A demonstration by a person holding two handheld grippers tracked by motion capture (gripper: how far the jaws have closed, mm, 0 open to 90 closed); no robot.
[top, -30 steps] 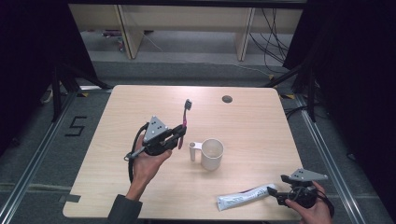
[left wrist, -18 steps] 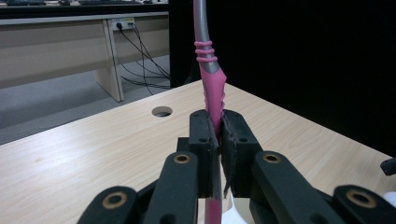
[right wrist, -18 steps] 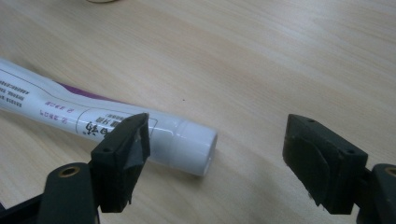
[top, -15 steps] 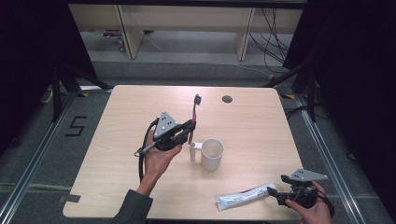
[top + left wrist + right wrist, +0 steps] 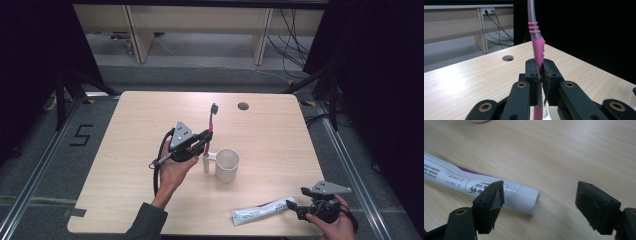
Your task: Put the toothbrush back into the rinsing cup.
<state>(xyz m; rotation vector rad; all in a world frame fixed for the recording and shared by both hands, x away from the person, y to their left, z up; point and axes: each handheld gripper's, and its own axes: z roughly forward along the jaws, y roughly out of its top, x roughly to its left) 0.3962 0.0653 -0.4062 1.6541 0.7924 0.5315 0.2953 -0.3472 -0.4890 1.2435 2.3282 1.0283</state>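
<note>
Nearest the person, at the front right of the counter, the right gripper sits low with its fingers spread wide. The toothpaste tube lies flat on the wood, its capped end pointing into the gap between them. In the right gripper view the cap lies just beside the left-hand finger, which stands in front of the tube's shoulder; whether it touches there cannot be told. The other finger is well apart from the tube, so nothing is gripped.

Farther in, near the middle of the counter, a white mug stands upright with its handle towards the left gripper. That gripper's fingers are clamped shut on a pink and grey toothbrush, holding it by the pink part of the handle. The toothbrush stands almost upright, bristle head at the top, its lower end just beside the mug's handle.

Beyond it, a round cable hole shows near the far edge.
</note>
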